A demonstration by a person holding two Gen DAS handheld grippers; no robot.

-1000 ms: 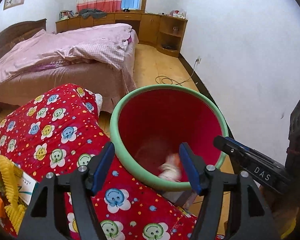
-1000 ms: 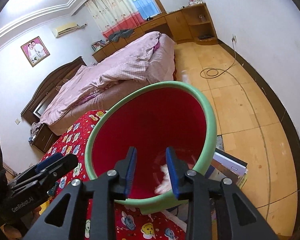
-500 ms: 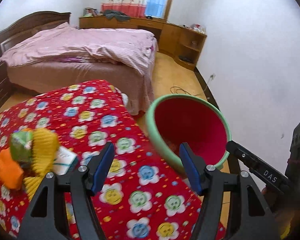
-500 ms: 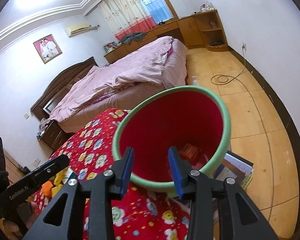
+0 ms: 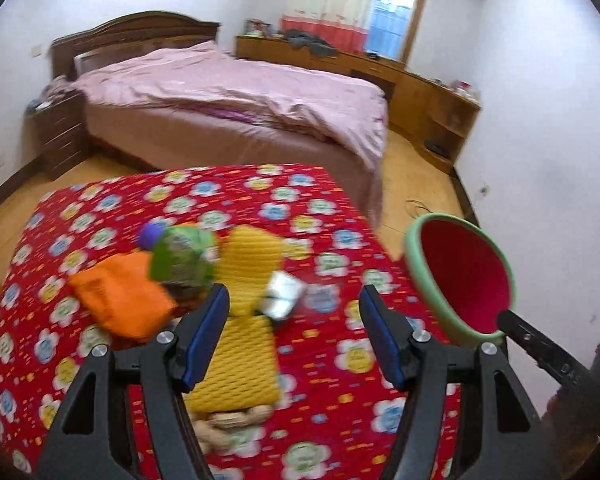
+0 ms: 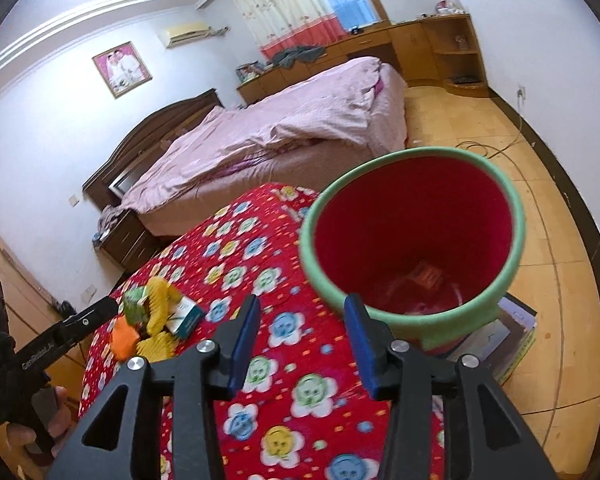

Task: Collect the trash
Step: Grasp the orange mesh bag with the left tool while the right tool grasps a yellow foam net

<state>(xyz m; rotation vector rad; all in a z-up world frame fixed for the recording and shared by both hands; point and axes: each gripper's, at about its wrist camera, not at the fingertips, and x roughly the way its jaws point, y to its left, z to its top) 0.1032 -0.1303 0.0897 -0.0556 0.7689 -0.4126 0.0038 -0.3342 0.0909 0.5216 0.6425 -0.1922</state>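
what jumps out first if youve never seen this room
The loud red flowered cloth fills the foreground, with a small heap on its left: an orange packet, a green bottle and a yellow knitted piece. Off its right edge stands a red bin with a green rim; behind, a pink bed.

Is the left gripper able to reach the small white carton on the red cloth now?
Probably yes. The left gripper is open and empty, and the white carton lies just ahead of it, beside the yellow knitted piece, with nothing on top.
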